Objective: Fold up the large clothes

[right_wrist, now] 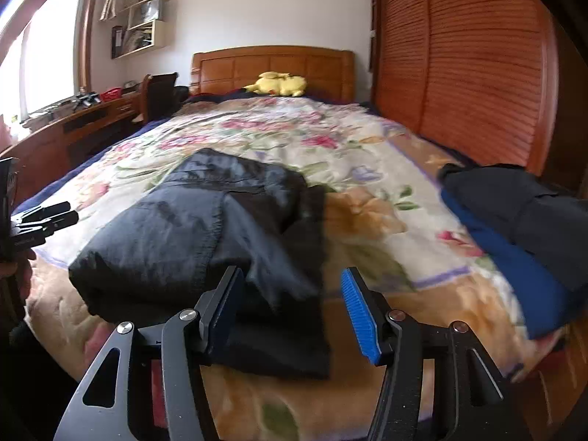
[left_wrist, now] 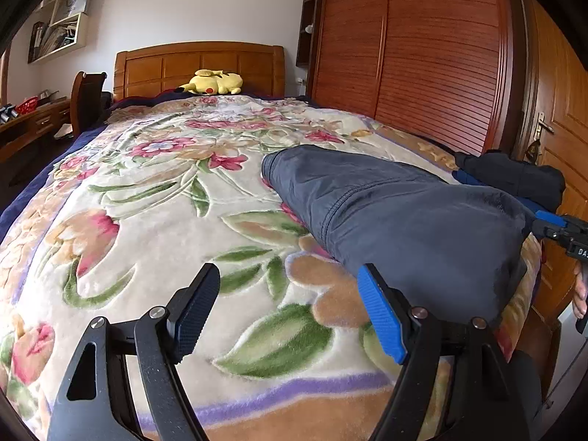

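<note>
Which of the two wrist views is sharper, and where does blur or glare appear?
Left wrist view: sharp throughout, with crisp seams on the dark grey folded garment. Right wrist view: motion blur smears the garment and the floral blanket; the bright window is blown out.

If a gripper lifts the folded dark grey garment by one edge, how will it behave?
The folded dark grey garment would probably sag and unfold: it is soft, creased cloth in loose layers. It looks puffy, so likely light for its bulk. Its smooth surface may slip.
</note>
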The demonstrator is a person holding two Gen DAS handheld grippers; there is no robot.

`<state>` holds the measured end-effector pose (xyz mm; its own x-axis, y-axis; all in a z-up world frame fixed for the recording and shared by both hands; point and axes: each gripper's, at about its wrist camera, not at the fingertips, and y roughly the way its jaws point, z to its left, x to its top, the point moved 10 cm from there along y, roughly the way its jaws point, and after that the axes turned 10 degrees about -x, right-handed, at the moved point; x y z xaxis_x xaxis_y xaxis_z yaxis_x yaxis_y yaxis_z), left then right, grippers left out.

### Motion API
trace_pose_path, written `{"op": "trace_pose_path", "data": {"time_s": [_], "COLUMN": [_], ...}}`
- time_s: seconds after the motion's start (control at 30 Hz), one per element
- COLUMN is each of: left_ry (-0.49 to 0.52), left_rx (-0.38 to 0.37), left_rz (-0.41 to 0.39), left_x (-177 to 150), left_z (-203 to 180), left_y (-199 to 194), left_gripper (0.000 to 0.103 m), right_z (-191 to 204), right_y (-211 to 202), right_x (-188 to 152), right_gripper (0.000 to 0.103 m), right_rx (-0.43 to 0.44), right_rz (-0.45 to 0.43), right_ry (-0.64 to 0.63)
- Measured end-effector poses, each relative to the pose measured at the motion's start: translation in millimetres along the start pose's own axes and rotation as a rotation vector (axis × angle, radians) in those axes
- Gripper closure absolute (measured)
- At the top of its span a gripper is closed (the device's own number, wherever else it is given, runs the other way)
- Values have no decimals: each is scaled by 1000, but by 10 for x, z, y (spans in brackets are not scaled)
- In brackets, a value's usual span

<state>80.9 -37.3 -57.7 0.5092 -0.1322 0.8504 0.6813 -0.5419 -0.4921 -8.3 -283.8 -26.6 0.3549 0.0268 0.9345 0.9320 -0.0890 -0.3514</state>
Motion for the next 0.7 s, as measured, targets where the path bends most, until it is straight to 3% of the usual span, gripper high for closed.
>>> {"op": "trace_pose_path", "data": {"time_s": [0.17,0.33,0.7], "left_ry": [-23,4,57], "left_rx": [-35,-11,18], "left_rz": [27,54,141], "left_x": [110,282,697], "left_z": [44,110,256], "left_y": [115,304,1192], "left_gripper": [25,25,25], "right_z": [-114,-51,113], "right_y": [-25,123,538], "right_x": [-153,-330,-583], "right_gripper": [45,45,39], "right_rx": [-10,28,84], "right_rz": [16,65,163], "right_ry": [36,63,118]}}
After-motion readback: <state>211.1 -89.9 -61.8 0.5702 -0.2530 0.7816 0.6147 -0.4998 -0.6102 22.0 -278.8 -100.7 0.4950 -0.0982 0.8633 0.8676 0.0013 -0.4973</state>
